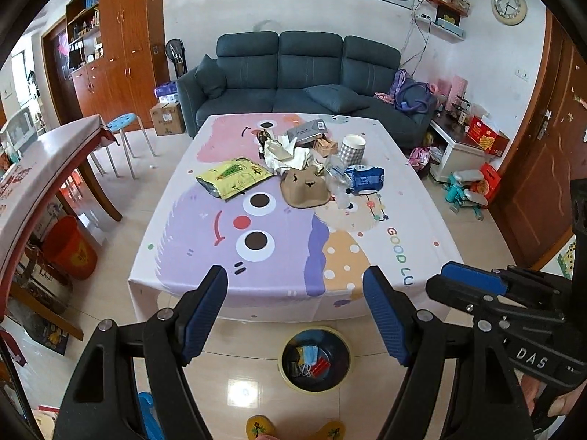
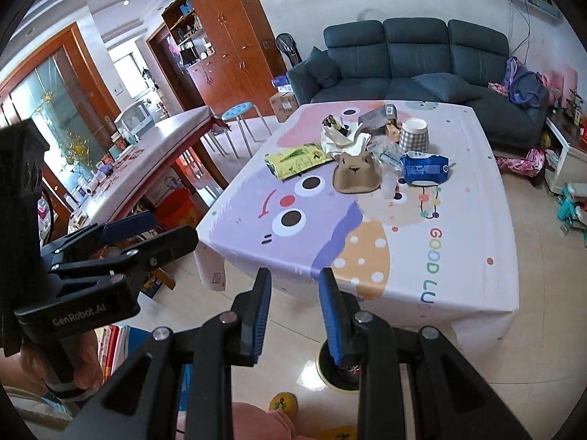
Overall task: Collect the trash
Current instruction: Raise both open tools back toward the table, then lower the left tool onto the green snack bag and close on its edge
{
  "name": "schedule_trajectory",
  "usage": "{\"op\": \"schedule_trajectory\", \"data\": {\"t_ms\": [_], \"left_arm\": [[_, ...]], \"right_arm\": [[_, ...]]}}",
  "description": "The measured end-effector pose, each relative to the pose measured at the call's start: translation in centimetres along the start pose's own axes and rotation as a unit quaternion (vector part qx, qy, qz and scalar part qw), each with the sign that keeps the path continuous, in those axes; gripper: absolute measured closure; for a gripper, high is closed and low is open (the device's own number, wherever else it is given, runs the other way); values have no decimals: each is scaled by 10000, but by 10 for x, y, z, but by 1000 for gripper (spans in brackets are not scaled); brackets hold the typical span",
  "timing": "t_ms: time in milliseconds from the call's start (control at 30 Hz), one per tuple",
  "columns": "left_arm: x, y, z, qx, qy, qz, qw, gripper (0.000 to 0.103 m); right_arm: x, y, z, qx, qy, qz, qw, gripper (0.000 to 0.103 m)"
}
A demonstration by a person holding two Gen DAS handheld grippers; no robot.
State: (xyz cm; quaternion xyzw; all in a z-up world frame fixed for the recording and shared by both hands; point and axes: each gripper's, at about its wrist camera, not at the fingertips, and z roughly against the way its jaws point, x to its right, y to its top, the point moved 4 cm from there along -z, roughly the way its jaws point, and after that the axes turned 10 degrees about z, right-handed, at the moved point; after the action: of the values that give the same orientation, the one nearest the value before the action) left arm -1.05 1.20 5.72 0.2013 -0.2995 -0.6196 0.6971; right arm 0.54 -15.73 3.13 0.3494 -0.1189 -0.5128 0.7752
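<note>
A pile of trash lies at the far middle of the table (image 1: 205, 256): a yellow-green snack bag (image 1: 234, 177), a brown animal-face paper (image 1: 305, 187), a blue wrapper (image 1: 367, 179), a checked paper cup (image 1: 353, 148), crumpled white paper (image 1: 284, 154) and a grey box (image 1: 307, 131). A round bin (image 1: 316, 359) with masks and scraps stands on the floor in front of the table. My left gripper (image 1: 295, 308) is open and empty, held above the table's near edge and the bin. My right gripper (image 2: 295, 311) is open and empty near the table's front corner; it also shows in the left wrist view (image 1: 473, 286).
A dark sofa (image 1: 293, 80) stands behind the table. A second table (image 1: 44, 161) with a blue stool (image 1: 123, 124) is on the left, an orange bucket (image 1: 69, 249) under it. Toys and boxes (image 1: 473, 187) lie on the floor at right. Yellow slippers (image 1: 260, 427) are below.
</note>
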Motion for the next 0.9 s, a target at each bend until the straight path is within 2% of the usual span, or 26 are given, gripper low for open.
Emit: {"op": "schedule_trajectory", "data": {"t_ms": [300,567,733,800,900], "left_arm": [[-26,19,-16,-13,103,79,9999,28],[-66,61,-66,-122,-168,42,9998,28],[-96,103,-120,-581,-556,-328,9962,28],[-106,118,-141,-713,-650,-492,9941,28],[-127,141,-182,-1121,-742,-689,9885,28]], "right_arm": [[-1,13,-15,18,-21,-21,10000,76],[-7,55,-67,-68,-211,39,9997,76],[-4,90,-114,-105,-413,-228,9988,76],[-2,100,-138,-205,-505,-351,9979,76],[3,109,-173,-395,-640,-677,9949,76]]}}
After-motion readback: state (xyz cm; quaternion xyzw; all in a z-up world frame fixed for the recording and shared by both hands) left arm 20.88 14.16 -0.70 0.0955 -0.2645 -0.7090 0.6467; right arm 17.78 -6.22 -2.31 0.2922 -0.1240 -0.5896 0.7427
